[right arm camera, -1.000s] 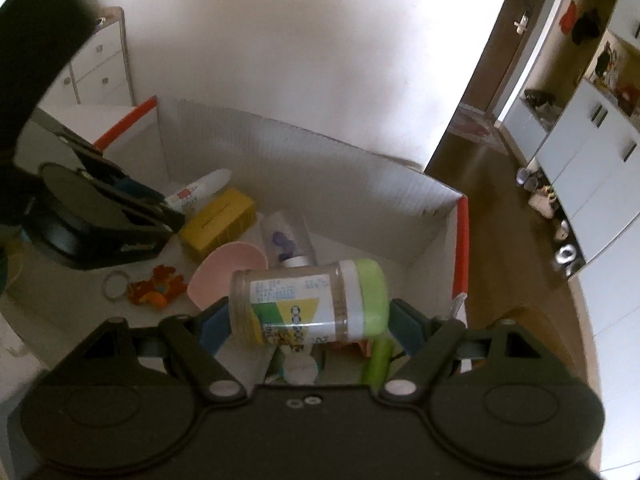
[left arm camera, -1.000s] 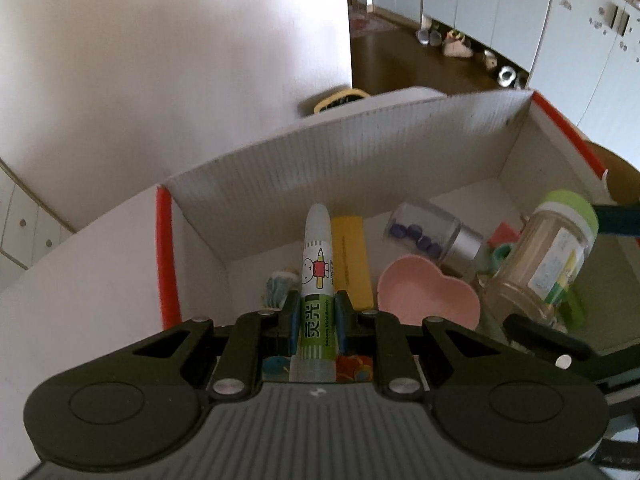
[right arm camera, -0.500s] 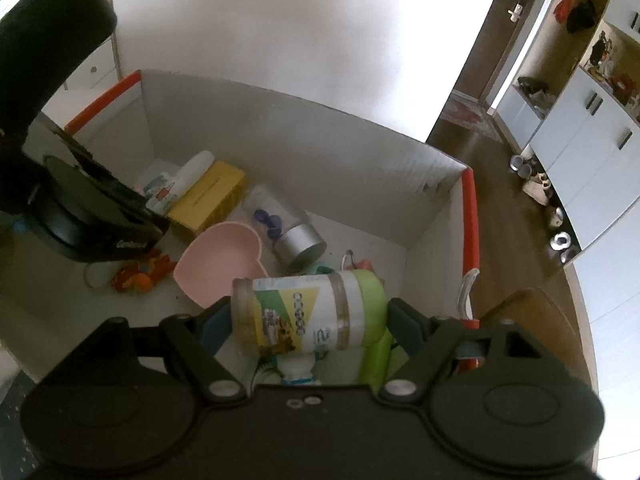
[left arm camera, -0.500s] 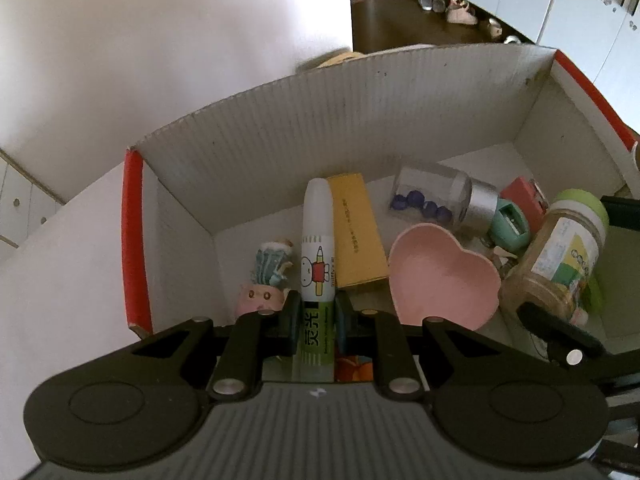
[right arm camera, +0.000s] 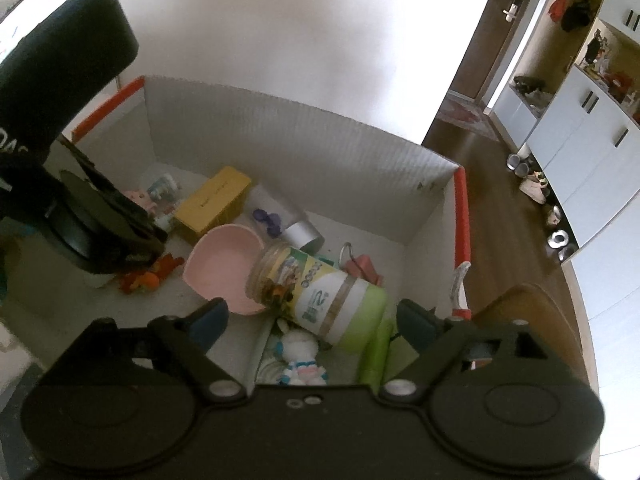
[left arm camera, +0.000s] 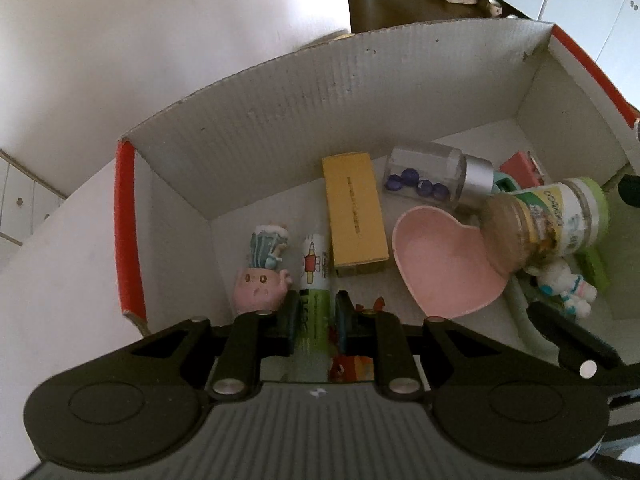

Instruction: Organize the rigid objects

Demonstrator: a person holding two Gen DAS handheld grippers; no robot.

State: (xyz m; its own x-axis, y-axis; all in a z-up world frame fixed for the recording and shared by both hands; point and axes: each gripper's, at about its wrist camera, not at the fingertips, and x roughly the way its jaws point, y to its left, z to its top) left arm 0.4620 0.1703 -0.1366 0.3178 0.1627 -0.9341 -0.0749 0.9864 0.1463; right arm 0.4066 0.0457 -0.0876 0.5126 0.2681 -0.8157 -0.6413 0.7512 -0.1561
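Inside a white cardboard box (left arm camera: 320, 120) with red edges, my left gripper (left arm camera: 316, 308) points steeply down. Its jaws are opening around a green-and-white glue stick (left arm camera: 314, 280). The stick's cap rests on the box floor beside a pink figurine (left arm camera: 262, 272), and a thin gap shows at its right side. My right gripper (right arm camera: 310, 308) is open and its jaws are still widening. Between its fingers, untouched, a green-lidded spice jar (right arm camera: 320, 292) lies tilted, its base on the rim of a pink heart bowl (right arm camera: 224, 268).
The box also holds a yellow carton (left arm camera: 354, 208), a clear jar of purple beads (left arm camera: 424, 176), an astronaut toy (right arm camera: 300, 356), a red piece (right arm camera: 362, 266) and an orange toy (right arm camera: 148, 276). The box walls (right arm camera: 300, 152) stand close. The left gripper's body (right arm camera: 92, 224) fills the left side.
The spice jar left the right gripper's pads and tipped onto the heart bowl as those jaws spread. The left gripper tilted down and the glue stick's cap sank to the box floor.
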